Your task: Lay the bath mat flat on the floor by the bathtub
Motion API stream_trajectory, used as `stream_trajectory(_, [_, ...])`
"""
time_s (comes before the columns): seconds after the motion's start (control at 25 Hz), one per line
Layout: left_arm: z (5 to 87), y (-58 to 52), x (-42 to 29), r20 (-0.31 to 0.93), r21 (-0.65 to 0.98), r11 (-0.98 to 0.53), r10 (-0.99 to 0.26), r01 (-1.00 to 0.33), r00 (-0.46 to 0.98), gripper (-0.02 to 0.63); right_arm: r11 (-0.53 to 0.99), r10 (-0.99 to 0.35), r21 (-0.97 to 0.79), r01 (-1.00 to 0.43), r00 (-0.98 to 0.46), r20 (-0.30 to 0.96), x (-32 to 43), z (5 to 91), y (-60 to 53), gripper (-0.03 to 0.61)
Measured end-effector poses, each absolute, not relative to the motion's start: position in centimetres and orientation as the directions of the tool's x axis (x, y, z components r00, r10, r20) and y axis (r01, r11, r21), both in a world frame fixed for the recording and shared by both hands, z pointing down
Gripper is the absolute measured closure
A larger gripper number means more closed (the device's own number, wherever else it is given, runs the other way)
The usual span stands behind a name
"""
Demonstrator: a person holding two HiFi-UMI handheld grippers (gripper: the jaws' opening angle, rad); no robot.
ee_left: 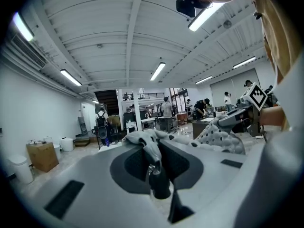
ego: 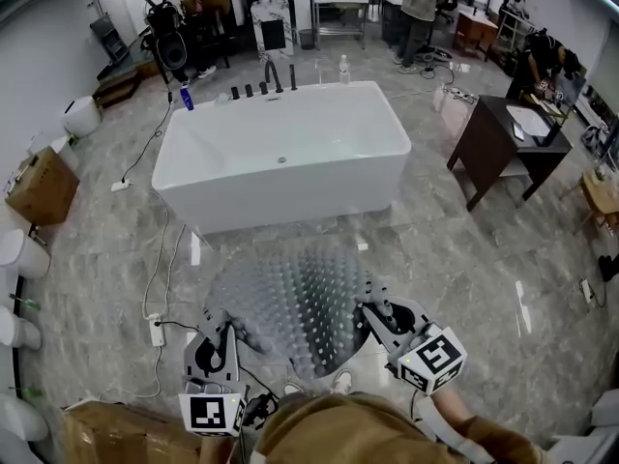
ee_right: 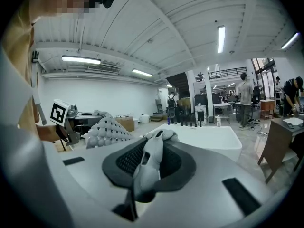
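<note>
A grey bath mat (ego: 295,298) with rows of bumps and holes hangs between my two grippers in front of the white bathtub (ego: 280,153). My left gripper (ego: 221,325) is shut on the mat's near left corner (ee_left: 147,146). At the near right corner (ee_right: 152,158), my right gripper (ego: 368,315) is shut on the mat as well. The mat's far edge droops toward the marble floor (ego: 464,259) just short of the tub. In each gripper view the other gripper shows off to the side with the bumpy mat (ee_right: 105,129) bunched beside it.
A dark wooden vanity (ego: 511,143) stands right of the tub. A white power strip and cables (ego: 155,329) lie on the floor at left, near cardboard boxes (ego: 41,187). Taps and bottles line the tub's far rim (ego: 261,90). People stand at the back of the room.
</note>
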State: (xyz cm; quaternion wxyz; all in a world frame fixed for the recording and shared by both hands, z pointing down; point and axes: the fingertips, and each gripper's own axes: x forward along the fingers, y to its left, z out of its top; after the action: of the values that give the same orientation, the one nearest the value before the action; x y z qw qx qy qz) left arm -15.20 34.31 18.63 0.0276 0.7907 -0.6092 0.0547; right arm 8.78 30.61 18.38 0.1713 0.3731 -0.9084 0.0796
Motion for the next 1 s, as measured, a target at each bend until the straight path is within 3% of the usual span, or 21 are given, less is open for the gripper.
stream_trajectory(0.48, [19.2,34.5,-10.6,0.155,-0.059,-0.222,-0.965,-0.973,0.211,0.566,0.760,-0.595,-0.024,-0.650,-0.709,0.379,12.0,20.0,29.9,0.523])
stream_trajectory(1.0, [21.1,31.1,-11.5,0.152,-0.026,-0.227,-0.963,-0.974,0.221,0.566,0.744,-0.613,-0.021,-0.668,-0.696,0.374,11.7,21.0,27.0,0.523])
